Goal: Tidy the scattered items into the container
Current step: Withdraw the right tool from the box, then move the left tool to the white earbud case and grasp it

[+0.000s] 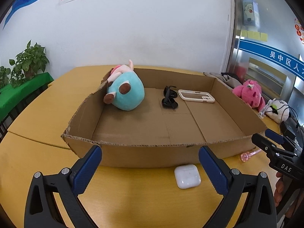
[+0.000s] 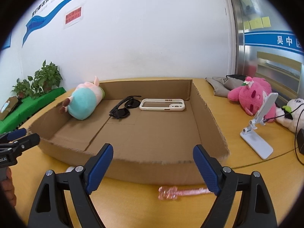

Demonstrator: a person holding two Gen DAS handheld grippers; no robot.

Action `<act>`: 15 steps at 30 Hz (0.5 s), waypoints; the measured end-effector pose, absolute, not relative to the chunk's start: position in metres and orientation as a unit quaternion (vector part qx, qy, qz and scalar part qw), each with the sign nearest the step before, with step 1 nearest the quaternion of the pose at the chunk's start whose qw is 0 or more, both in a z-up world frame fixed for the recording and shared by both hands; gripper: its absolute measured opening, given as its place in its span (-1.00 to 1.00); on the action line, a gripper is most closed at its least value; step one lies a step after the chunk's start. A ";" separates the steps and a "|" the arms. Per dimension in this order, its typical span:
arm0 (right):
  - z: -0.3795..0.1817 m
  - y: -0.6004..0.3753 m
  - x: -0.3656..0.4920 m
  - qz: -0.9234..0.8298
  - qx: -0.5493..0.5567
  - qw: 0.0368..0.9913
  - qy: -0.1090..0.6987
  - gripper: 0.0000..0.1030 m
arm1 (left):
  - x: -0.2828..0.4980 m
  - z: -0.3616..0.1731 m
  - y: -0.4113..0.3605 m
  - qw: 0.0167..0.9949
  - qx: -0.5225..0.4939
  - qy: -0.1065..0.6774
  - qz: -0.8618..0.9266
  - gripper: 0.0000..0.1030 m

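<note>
A shallow cardboard box [image 1: 144,152] [image 2: 152,169] lies on the yellow table. Inside it rest a teal and pink plush toy [image 1: 126,93] [image 2: 83,102], black sunglasses [image 1: 169,99] [image 2: 123,108] and a white phone case [image 1: 196,96] [image 2: 162,104]. A white earbud case [image 1: 187,176] sits on the table just in front of the box, between the tips of my left gripper [image 1: 150,163], which is open and empty. A pink translucent wand [image 2: 180,191] [image 1: 248,154] lies before the box, low between the fingers of my right gripper [image 2: 153,163], also open and empty.
To the right of the box are a pink plush [image 2: 250,95], a white plush [image 2: 292,114], a white phone stand [image 2: 258,129], black cables and grey cloth [image 2: 220,85]. Potted plants [image 1: 28,64] stand on a green surface at the left. A wall rises behind the table.
</note>
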State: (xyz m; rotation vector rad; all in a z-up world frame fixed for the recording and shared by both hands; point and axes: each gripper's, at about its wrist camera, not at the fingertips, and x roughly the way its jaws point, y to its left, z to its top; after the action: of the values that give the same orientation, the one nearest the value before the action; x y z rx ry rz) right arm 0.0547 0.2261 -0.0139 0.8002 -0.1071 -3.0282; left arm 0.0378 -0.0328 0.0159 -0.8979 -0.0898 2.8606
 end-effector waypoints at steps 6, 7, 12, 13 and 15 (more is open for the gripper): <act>-0.035 0.224 0.069 -0.942 0.332 0.035 -0.038 0.67 | 0.030 -0.002 -0.009 0.108 -0.342 -0.020 0.933 1.00; -0.038 0.222 0.071 -0.939 0.339 0.042 -0.039 0.67 | 0.026 -0.006 -0.004 0.116 -0.350 -0.019 0.929 1.00; -0.057 0.215 0.078 -0.926 0.370 0.058 -0.048 0.67 | 0.009 -0.028 0.015 0.131 -0.395 -0.007 0.909 0.94; -0.060 0.215 0.079 -0.922 0.379 0.061 -0.054 0.67 | 0.007 -0.032 0.018 0.133 -0.403 -0.005 0.905 0.84; -0.064 0.217 0.078 -0.917 0.389 0.060 -0.062 0.67 | 0.004 -0.039 0.022 0.134 -0.420 0.000 0.898 0.68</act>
State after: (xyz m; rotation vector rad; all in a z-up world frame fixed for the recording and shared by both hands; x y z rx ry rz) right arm 0.0782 0.2167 -0.0638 1.1764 -0.1884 -2.7760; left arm 0.0044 0.0221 -0.0395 -1.2165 -0.0006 2.6017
